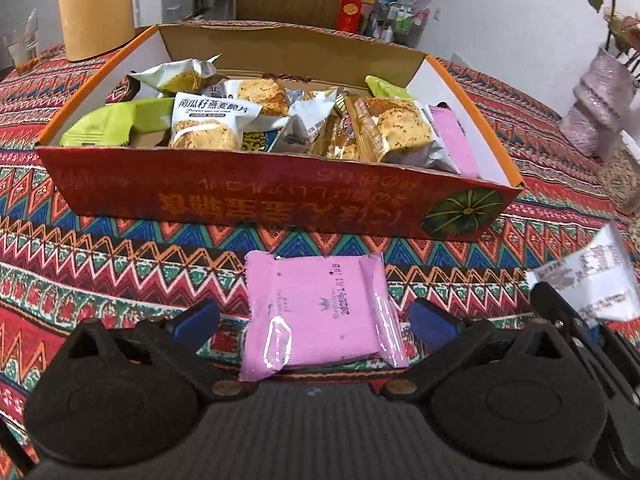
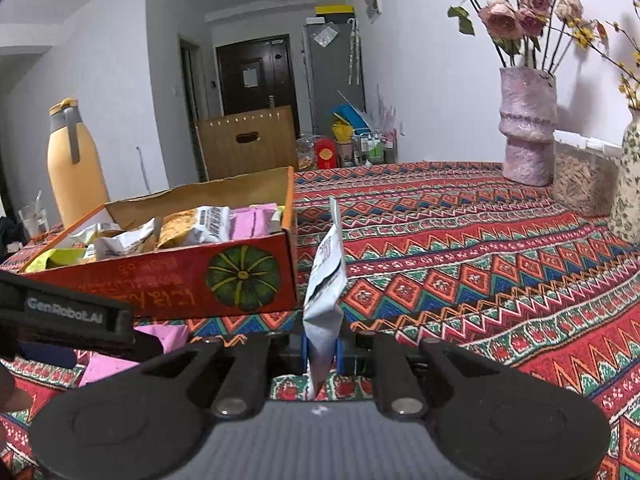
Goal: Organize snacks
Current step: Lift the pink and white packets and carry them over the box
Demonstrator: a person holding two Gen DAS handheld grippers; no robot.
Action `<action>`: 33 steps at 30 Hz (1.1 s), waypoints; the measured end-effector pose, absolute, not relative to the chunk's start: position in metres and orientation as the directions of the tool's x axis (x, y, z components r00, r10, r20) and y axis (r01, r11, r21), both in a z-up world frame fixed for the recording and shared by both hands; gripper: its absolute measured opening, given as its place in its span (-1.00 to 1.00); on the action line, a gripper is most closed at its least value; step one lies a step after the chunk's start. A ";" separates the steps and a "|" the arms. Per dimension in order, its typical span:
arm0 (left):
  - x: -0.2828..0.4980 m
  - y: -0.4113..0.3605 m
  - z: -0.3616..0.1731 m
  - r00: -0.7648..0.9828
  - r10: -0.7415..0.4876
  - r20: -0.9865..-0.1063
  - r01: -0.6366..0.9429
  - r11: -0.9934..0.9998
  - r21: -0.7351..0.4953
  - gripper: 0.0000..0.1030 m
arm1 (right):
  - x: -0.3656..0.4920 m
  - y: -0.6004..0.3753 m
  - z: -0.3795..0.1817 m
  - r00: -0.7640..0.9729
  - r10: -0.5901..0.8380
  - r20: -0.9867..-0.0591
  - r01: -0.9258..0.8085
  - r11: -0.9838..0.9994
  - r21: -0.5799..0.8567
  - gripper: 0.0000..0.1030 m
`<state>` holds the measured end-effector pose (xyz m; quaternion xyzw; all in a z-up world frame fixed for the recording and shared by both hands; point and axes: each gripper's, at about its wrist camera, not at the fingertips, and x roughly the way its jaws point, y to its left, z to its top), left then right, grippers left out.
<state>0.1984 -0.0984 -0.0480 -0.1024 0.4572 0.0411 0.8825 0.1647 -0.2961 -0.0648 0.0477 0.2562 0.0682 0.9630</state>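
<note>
Snacks fill the red cardboard box [image 1: 256, 204] on the counter [image 1: 120, 248] w/ patterned cloth: oat-crisp packs, green wrappers, one pink pack at its right end. Pink snack packet [image 1: 316, 312] lies flat on the cloth just in front of the box, between the spread blue fingers [image 1: 196, 320] of the left gripper [image 1: 316, 324]; fingers apart from it on both sides, not touching. Right gripper [image 2: 322, 354] pressed together on a white snack packet [image 2: 324, 280], held upright & edge-on above the cloth, near the box's right front corner w/ pumpkin print. Same white packet shows at right edge of left wrist view. Yellow thermos [image 2: 74, 164] behind box at left; pink vase [image 2: 528, 128] w/ dried roses well apart at far right.
</note>
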 end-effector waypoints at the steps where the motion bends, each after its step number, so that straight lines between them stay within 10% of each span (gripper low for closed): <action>1: 0.200 -0.100 -0.050 0.575 -0.017 -0.818 -0.171 0.975 -0.141 1.00 | 0.164 -0.296 -0.065 0.860 0.157 -0.486 -0.107 0.986 0.128 -0.77; 18: 0.202 -0.122 -0.063 0.581 0.122 -0.805 -0.184 0.983 0.016 0.98 | 0.161 -0.294 -0.065 0.864 0.159 -0.477 -0.118 0.986 0.116 -0.76; 33: 0.177 -0.126 -0.056 0.640 0.086 -0.764 -0.106 0.994 0.022 0.36 | 0.159 -0.291 -0.065 0.873 0.162 -0.460 -0.128 0.986 0.105 -0.76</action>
